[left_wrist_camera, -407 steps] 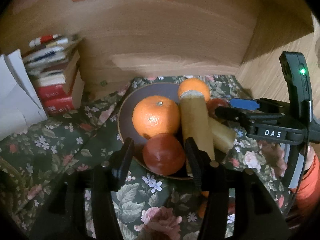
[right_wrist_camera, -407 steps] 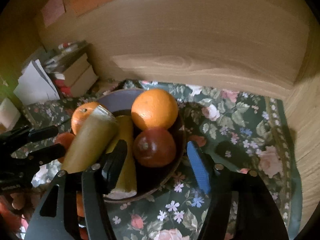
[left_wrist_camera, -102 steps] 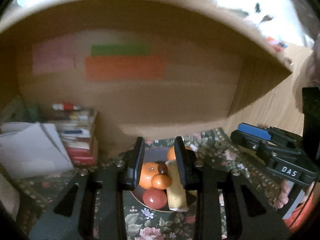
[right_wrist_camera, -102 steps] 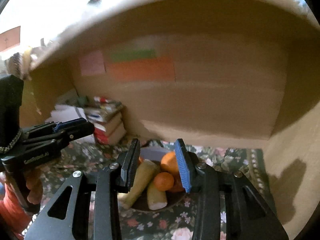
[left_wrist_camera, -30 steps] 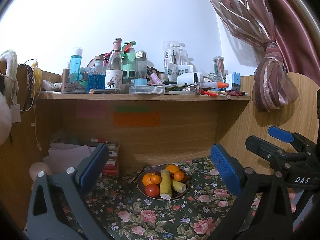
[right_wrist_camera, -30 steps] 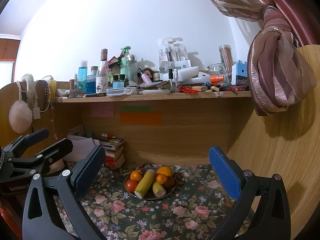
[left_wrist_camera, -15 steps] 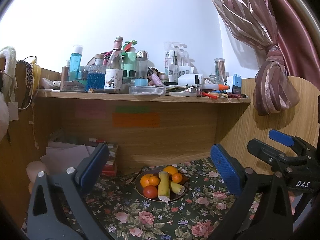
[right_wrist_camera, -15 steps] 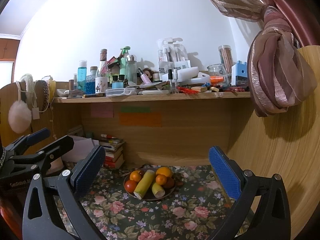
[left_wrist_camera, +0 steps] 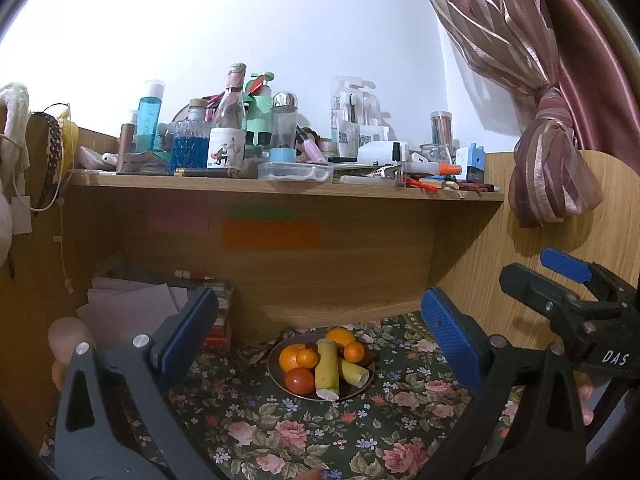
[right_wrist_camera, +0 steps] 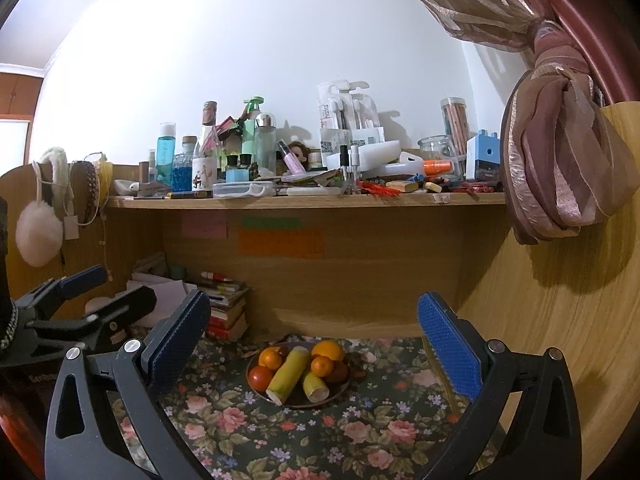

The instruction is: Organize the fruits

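Observation:
A dark round plate sits far off on the floral cloth, under the shelf. It holds several oranges, a red fruit and two yellow-green cut stalks. My left gripper is open and holds nothing, well back from the plate. Likewise open and holding nothing is my right gripper, also far from the plate. Each gripper shows at the edge of the other's view.
A floral cloth covers the desk. A wooden shelf crowded with bottles and stationery hangs above. Books and papers are stacked at back left. A tied curtain hangs at right.
Both grippers have drawn far back from the plate and opened wide. Over the last second the views barely shift.

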### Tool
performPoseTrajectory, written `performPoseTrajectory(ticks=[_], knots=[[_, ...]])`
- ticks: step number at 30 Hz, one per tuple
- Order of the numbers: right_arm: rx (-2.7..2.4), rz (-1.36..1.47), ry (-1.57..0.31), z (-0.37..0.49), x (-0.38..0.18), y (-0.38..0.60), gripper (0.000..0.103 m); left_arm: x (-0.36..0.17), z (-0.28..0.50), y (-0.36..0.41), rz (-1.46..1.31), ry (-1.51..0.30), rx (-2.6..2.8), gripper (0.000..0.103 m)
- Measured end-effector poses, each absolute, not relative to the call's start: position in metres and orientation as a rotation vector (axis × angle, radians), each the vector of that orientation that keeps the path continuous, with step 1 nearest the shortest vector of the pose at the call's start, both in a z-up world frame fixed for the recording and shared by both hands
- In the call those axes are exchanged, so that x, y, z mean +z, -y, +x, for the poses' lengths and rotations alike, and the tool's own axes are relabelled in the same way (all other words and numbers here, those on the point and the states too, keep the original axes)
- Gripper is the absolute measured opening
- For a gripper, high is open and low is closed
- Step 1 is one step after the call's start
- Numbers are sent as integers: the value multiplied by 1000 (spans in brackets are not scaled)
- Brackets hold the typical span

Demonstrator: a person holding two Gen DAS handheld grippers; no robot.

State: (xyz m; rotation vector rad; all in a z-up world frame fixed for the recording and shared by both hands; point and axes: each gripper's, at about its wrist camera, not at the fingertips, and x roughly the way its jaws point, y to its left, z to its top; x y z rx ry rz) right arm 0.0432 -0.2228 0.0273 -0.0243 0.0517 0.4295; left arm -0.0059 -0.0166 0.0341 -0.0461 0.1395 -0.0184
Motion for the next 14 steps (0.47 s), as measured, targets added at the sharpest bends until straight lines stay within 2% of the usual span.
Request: performPoseTrajectory(ticks=[14], knots=[[455,-22,-69,49,23,218,103,32,0,11,-40,-156,-9,103]])
